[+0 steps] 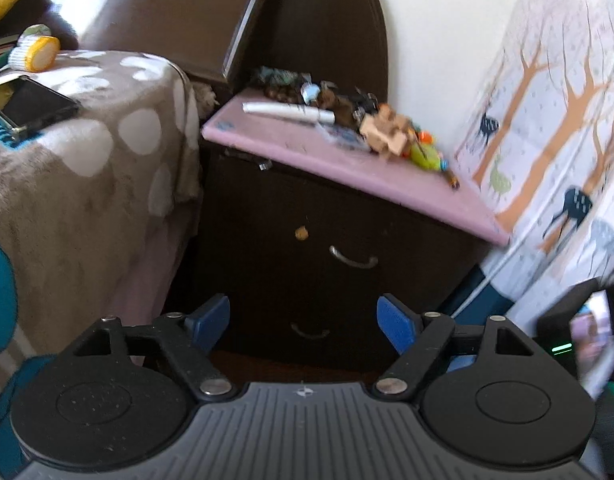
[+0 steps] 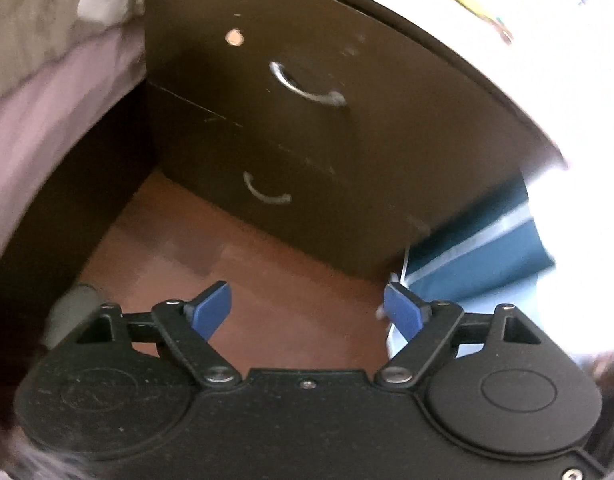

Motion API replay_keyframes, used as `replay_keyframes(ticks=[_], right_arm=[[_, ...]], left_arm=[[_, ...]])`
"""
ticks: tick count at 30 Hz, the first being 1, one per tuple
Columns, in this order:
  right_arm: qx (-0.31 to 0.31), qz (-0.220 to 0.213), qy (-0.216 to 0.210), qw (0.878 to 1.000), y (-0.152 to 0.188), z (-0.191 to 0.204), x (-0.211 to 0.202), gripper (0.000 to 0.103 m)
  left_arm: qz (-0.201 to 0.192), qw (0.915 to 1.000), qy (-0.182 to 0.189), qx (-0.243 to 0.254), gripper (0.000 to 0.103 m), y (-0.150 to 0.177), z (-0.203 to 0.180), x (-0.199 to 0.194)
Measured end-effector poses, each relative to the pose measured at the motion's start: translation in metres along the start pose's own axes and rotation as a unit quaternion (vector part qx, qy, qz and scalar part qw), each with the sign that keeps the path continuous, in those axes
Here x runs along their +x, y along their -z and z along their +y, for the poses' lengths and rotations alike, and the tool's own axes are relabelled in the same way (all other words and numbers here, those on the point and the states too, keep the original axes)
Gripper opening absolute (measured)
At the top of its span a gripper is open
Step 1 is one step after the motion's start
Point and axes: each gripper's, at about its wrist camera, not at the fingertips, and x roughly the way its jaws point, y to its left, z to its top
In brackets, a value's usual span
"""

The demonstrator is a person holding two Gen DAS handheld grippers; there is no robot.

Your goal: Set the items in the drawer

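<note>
A dark brown nightstand has two shut drawers, each with a curved metal handle: the upper handle and the lower handle. Both show in the right wrist view, upper and lower. On its pink top lie a white paper roll, a wooden toy, a green toy and dark clutter. My left gripper is open and empty in front of the drawers. My right gripper is open and empty, low above the floor.
A bed with a brown spotted blanket stands left of the nightstand, with a phone and a yellow-white container on it. A curtain with trees and deer hangs on the right. Reddish-brown floor lies before the nightstand.
</note>
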Motion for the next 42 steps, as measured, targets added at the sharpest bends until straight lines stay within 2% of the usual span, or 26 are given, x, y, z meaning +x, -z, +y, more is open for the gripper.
replay_keyframes(ticks=[6,10,15,19,23,31,38,42], right_arm=[[0.1,0.004,-0.029,0.995,0.043,-0.03,-0.054,0.084],[0.125,-0.009,-0.029,0.992,0.068,-0.044,-0.085,0.085],[0.157,-0.016,-0.046,0.986,0.09,-0.06,-0.107,0.086],[0.169,-0.032,-0.039,0.984,0.103,-0.065,-0.129,0.086],[0.18,-0.055,-0.034,0.982,0.114,-0.07,-0.152,0.086],[0.192,-0.087,-0.042,0.977,0.125,-0.073,-0.189,0.086],[0.19,-0.117,-0.042,0.974,0.126,-0.07,-0.221,0.088],[0.187,-0.14,-0.044,0.971,0.127,-0.069,-0.243,0.089]], left_arm=[[0.035,0.9981,-0.02,0.047,0.081,0.019,-0.027,0.006],[0.056,0.996,-0.031,0.063,0.081,0.034,-0.047,0.0],[0.102,0.9904,-0.038,0.086,0.081,0.052,-0.071,-0.005],[0.115,0.9881,-0.049,0.09,0.081,0.061,-0.085,-0.02],[0.113,0.9882,-0.053,0.089,0.081,0.066,-0.099,-0.04],[0.11,0.9809,-0.09,0.132,0.081,0.067,-0.131,-0.076],[0.064,0.9811,-0.114,0.143,0.081,0.048,-0.151,-0.119],[0.031,0.983,-0.113,0.141,0.081,0.029,-0.16,-0.147]])
